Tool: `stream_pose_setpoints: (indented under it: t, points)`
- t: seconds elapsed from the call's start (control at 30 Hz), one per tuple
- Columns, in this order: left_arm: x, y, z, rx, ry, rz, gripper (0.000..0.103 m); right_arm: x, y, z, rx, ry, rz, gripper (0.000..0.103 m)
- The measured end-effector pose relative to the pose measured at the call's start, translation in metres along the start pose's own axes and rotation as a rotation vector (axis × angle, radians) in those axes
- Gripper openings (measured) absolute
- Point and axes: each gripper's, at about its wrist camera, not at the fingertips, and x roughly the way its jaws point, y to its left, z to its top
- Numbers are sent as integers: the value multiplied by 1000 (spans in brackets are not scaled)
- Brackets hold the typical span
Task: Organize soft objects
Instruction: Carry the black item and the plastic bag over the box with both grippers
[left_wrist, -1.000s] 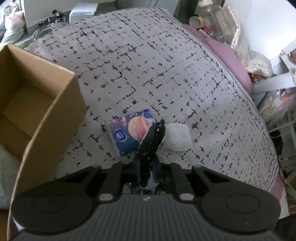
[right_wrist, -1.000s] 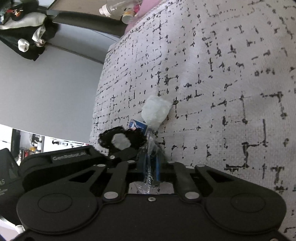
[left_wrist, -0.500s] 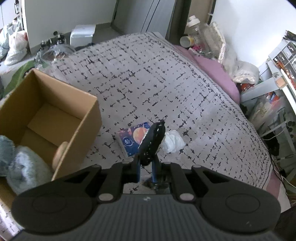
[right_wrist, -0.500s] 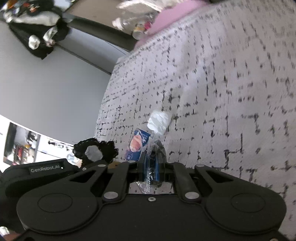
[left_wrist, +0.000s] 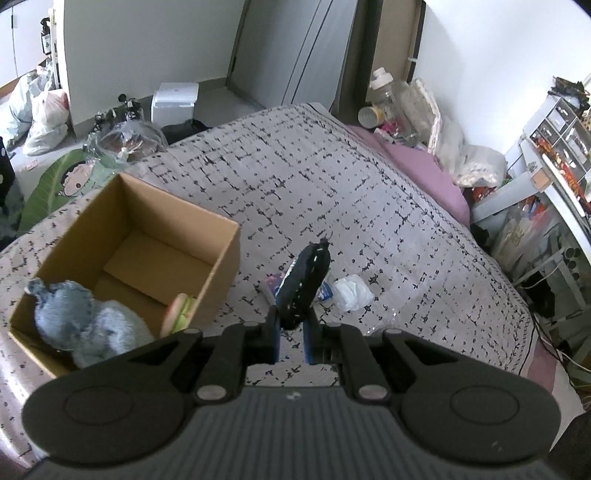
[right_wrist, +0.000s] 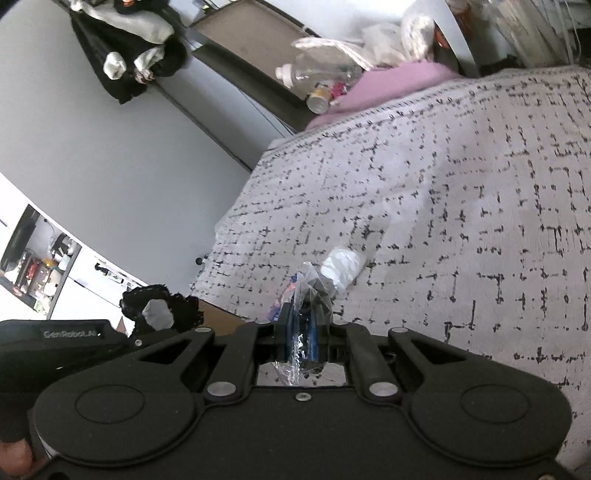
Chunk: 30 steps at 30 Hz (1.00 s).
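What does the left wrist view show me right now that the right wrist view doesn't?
Only the left wrist view shows the open cardboard box with the grey-blue plush toy inside, and the left gripper with its jaws shut on the black scrunchie.

Only the right wrist view shows the right gripper with its jaws shut on a crinkled clear plastic wrapper.

Both show the patterned bedspread, the crumpled white tissue lying on it, and the small blue packet beside the tissue.

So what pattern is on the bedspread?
Pale grey bedspread with a broken black grid of dashes; clearest in the left wrist view.
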Motion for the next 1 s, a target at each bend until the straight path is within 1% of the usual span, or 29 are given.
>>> stream_pose_setpoints:
  t: [0.2,0.33,0.43,0.63,0.73,1.0]
  points:
    - [-19,16,2,-17,-31,11,11,-10,11,-1,-41,-44,41,9]
    - [-30,29,4,-38,-46,24,11,-13,19,-3,-79,-69,47,9]
    - [-39,39,6,-50,-63,30,11,-16,24,-4,-93,-87,75,9]
    - [-52,61,12,-72,-92,46,11,-15,38,-8,-128,-104,117,9]
    - [-55,73,15,-80,-101,51,11,-12,41,-9,-117,-97,143,9]
    - [-52,101,23,-107,-105,61,11,-10,60,-16,-145,-117,206,9]
